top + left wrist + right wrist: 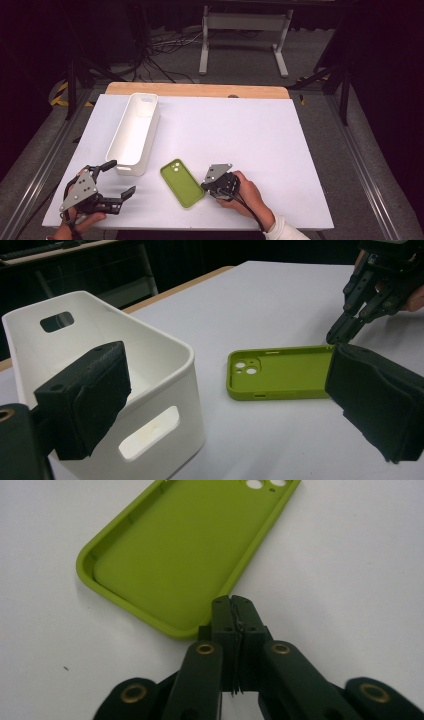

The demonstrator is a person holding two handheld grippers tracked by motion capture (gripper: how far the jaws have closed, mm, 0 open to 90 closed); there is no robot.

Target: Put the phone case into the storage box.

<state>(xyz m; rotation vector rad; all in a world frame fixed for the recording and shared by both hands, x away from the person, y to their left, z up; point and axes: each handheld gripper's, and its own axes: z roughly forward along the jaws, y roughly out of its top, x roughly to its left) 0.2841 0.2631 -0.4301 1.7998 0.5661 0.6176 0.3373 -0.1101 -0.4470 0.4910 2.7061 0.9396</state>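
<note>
A lime-green phone case [182, 182] [280, 372] [170, 555] lies open side up near the front of the white table [240, 130], its camera holes at the far end. My right gripper [205, 186] [332, 337] [233, 600] is shut, its jaws pressed flat together. The tips rest against the outside of the case's near right corner, and nothing shows between them. My left gripper [120, 177] [227, 410] stands open at the front left, holding nothing. It points toward the case, and one jaw is close to the near end of the white bin [150, 142] [165, 410].
The long white bin with handle cut-outs runs from front left toward the back, and its inside looks bare. A wooden strip [197, 90] edges the table's far side. Beyond it stand a metal frame [245, 30] and floor cables. White tabletop spreads to the right and behind the case.
</note>
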